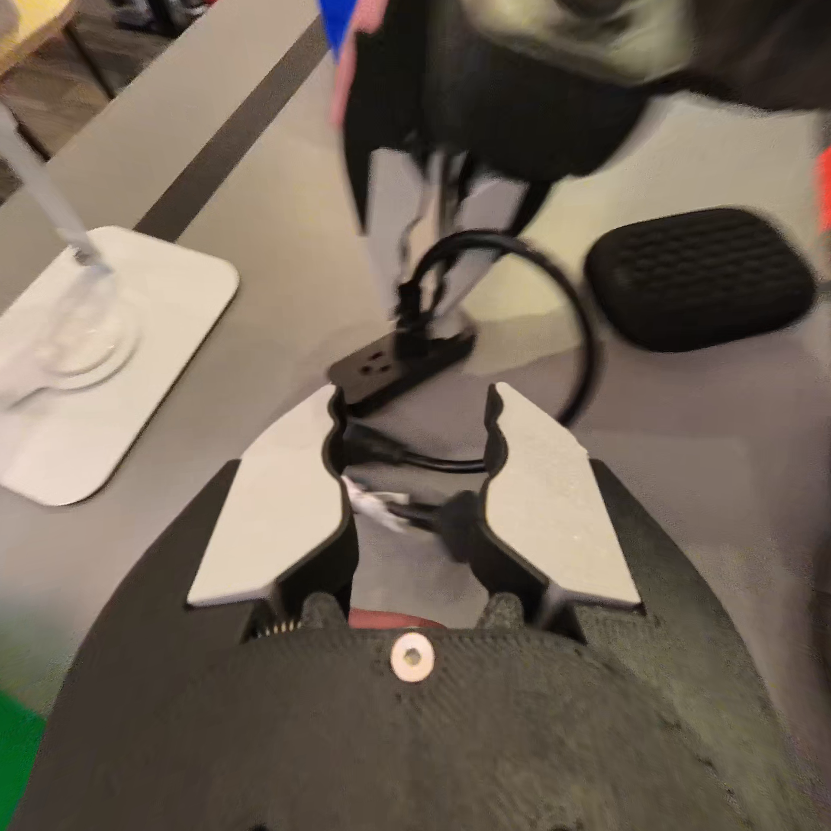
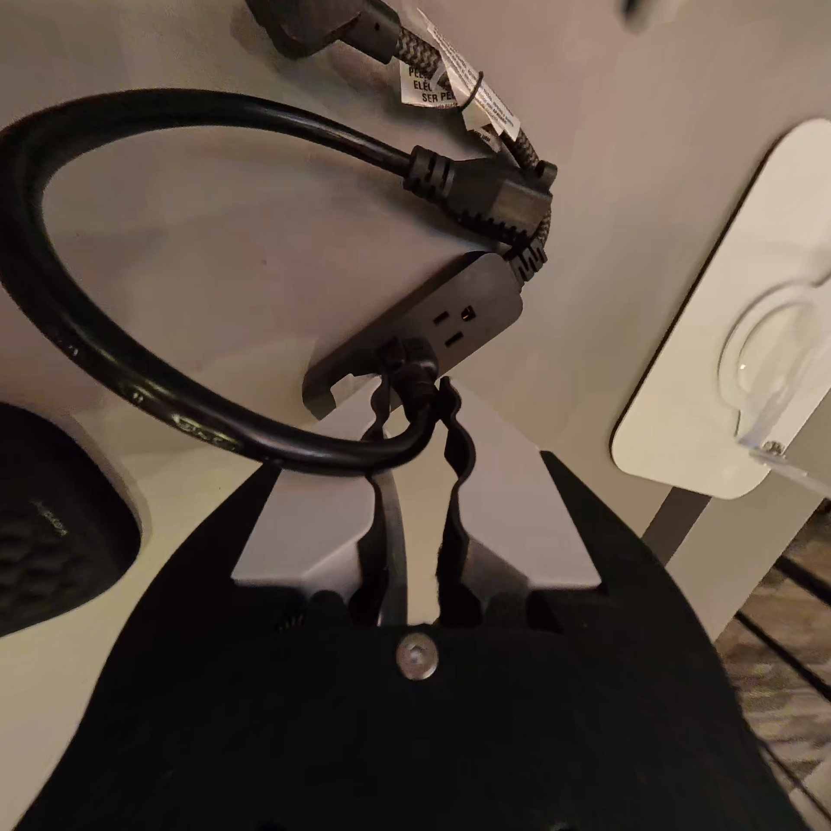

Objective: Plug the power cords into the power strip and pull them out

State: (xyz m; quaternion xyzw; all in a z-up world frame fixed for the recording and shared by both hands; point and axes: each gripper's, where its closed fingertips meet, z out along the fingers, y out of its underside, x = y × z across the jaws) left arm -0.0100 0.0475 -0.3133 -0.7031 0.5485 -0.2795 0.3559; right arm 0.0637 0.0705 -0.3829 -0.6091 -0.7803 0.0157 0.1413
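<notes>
A black power strip lies on the grey table, and it also shows in the right wrist view. A black plug sits in its socket, next to a free socket. My right gripper is shut on this plug at its strain relief; in the left wrist view it reaches down from above. The plug's thick black cord loops round to a connector. My left gripper is open and empty, just short of the strip's near end. The view is blurred.
A braided cord with white tags lies on the table; its plug shows between my left fingers. A black textured case sits to the right. A white stand base sits to the left. The left gripper's tips are roughly 11 cm from the right gripper's. About 20 cm separates my right fingertips from the black textured case.
</notes>
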